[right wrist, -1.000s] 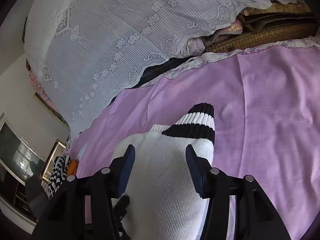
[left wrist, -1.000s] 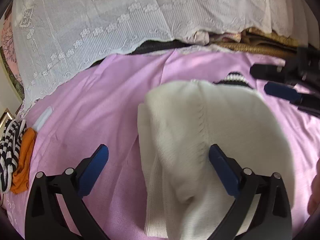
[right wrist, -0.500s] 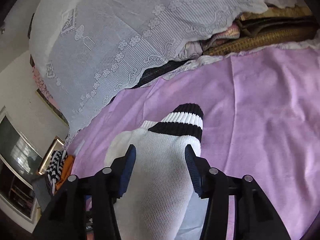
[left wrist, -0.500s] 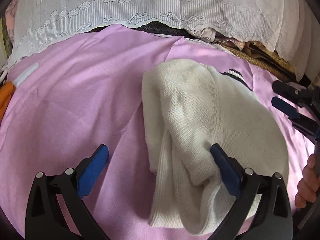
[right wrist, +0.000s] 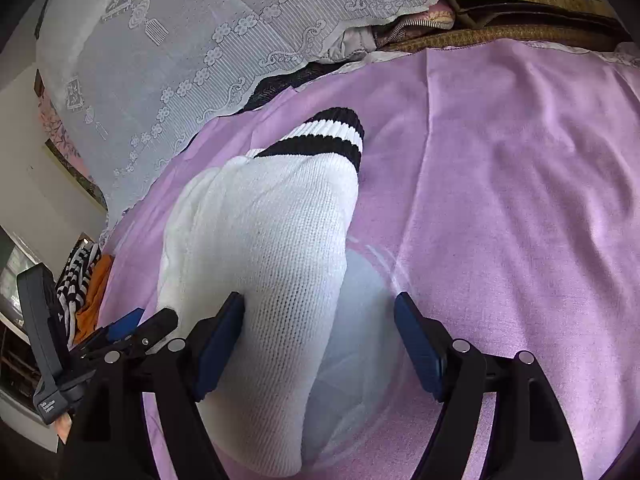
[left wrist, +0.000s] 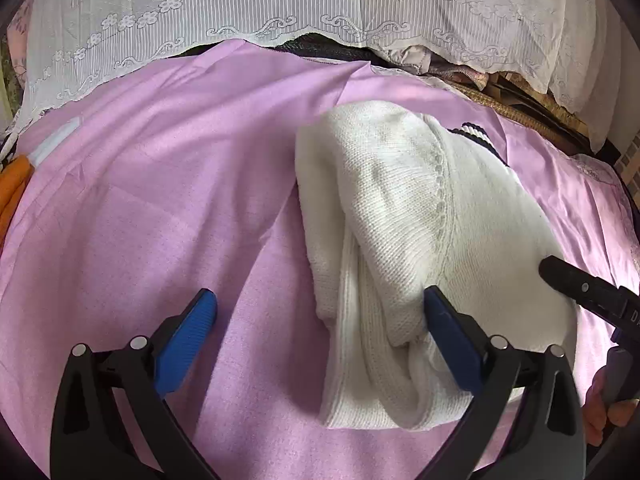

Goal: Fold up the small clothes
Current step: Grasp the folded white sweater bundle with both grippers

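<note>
My right gripper (right wrist: 318,340) has its jaws opening, now standing wide; the white knit sweater (right wrist: 264,256) lies between them, its fabric touching the left blue pad while the right pad stands clear over the pink sheet (right wrist: 520,200), so nothing is clamped. In the right wrist view the sweater runs from the lower centre of the frame up to its black-and-white striped cuff (right wrist: 324,136) at centre. My left gripper (left wrist: 320,316) also stands wide: its right pad rests against a rolled fold of the sweater (left wrist: 420,232) at lower right of the left wrist view, and its left pad hangs free above bare sheet (left wrist: 160,200). The sweater lies bunched and partly folded on the sheet, right of centre in that view. A white lace cloth (left wrist: 320,4) fills the upper band of both frames. A striped garment (right wrist: 78,276) and an orange one (right wrist: 94,300) sit at the left edge of the right wrist view. Small white lettering shows on the body of the left gripper at lower left of that view and on the right gripper at the right edge of the left wrist view; neither is legible.
</note>
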The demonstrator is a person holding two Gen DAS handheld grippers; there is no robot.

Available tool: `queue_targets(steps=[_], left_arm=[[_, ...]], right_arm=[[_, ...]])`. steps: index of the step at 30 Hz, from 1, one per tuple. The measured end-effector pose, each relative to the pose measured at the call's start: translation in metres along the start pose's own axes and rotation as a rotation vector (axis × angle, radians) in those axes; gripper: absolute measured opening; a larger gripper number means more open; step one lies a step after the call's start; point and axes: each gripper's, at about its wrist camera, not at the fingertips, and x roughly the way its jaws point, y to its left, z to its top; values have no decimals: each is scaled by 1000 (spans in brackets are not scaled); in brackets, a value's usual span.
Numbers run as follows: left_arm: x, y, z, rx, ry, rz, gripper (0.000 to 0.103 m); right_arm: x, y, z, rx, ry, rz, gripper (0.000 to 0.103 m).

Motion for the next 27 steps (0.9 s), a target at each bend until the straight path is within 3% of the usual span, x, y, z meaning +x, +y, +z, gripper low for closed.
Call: queue_targets(steps=[6, 8, 10, 12, 16, 23, 27], left_arm=[[-27, 10, 3, -57, -59, -59, 99], [-24, 16, 5, -91, -35, -123, 99], [-10, 18, 4, -114, 19, -139, 99], [6, 18, -1, -119, 64, -154, 99], [3, 19, 2, -131, 57, -177, 99], [7, 26, 27, -147, 68, -300, 98], [35, 21, 35, -130, 138, -356, 98]], right_arm=[[-23, 34, -11, -115, -41, 11, 77], [-21, 40, -17, -139, -23, 4, 80], [-9, 37, -22, -138, 24, -22, 81], [1, 25, -23, -82, 59, 1, 83], [-7, 16, -19, -23, 55, 62, 84], [-8, -17, -2, 186, 60, 207, 85], [14, -21, 9, 228, 96, 256, 85]])
